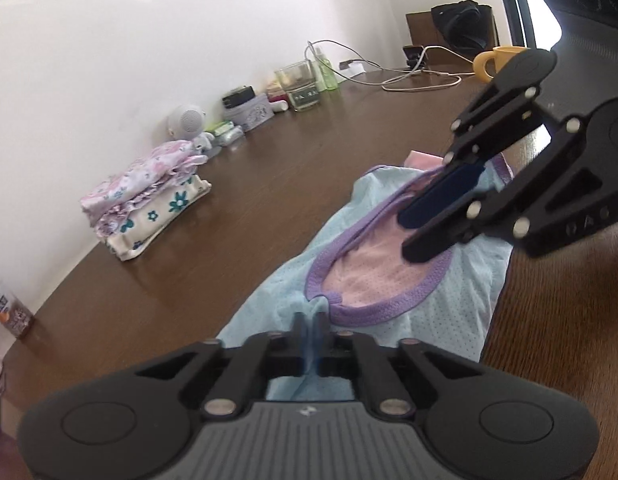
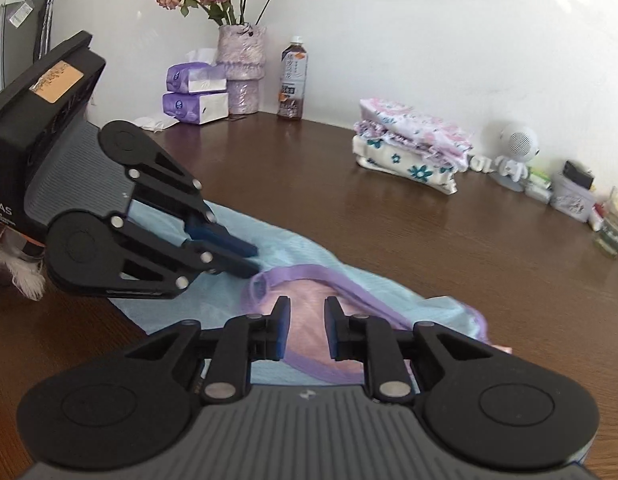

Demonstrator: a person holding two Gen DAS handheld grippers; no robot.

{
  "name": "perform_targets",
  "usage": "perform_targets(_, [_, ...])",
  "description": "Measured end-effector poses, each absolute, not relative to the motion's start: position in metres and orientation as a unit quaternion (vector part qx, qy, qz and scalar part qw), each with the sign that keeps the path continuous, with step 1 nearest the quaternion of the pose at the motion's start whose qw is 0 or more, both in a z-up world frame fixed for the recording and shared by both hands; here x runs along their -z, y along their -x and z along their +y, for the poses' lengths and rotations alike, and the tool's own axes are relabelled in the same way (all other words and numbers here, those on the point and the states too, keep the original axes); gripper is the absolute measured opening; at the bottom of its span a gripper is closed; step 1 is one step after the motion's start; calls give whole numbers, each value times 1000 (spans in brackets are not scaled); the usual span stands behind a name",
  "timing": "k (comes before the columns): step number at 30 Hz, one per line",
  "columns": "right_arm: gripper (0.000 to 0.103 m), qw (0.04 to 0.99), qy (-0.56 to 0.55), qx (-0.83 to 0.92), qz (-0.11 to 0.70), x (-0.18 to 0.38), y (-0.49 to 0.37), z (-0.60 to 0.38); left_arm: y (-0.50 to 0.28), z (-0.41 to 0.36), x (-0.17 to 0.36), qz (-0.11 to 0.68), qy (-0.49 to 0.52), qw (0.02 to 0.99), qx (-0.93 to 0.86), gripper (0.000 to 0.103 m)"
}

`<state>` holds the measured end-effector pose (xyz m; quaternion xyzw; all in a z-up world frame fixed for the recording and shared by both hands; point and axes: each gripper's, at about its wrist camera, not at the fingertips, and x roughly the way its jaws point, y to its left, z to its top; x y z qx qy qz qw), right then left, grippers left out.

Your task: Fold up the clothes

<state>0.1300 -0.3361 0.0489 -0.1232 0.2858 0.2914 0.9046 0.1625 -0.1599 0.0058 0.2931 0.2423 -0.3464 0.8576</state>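
Observation:
A light-blue top [image 1: 461, 280] [image 2: 309, 248] lies flat on the brown table [image 1: 269, 152] [image 2: 309, 168], its purple-trimmed neckline [image 1: 389, 308] [image 2: 309, 270] showing a pink inner layer. My left gripper [image 1: 309, 316] [image 2: 254, 261] is shut on a pinch of the blue fabric just beside the neckline. My right gripper [image 1: 407, 236] [image 2: 307, 306] hovers open over the pink area inside the neckline, with nothing between its fingers. A stack of folded floral clothes [image 1: 149, 196] [image 2: 413, 148] rests near the wall.
Along the wall stand a white round figurine [image 1: 187, 120] [image 2: 517, 144], small tins, a glass jar [image 1: 303, 86], an orange mug [image 1: 489, 64] and loose cables [image 1: 421, 80]. A vase of roses [image 2: 241, 68], tissue packs [image 2: 195, 92] and a tea bottle [image 2: 293, 80] fill the corner.

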Motion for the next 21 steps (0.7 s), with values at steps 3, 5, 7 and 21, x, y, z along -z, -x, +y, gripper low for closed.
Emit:
perform_targets(3, [17, 900, 126, -295, 296, -40, -131, -328, -163, -150, -15, 227, -261, 873, 343, 1])
perform_targets(5, [17, 898, 133, -291, 301, -33, -131, -326, -163, -143, -22, 222, -238, 881, 343, 1])
perform_targets(7, [20, 899, 129, -290, 301, -32, -131, -327, -161, -141, -27, 224, -229, 879, 353, 1])
perform_targets(21, [23, 905, 119, -278, 299, -31, -129, -328, -155, -147, -18, 220, -271, 866, 358, 17])
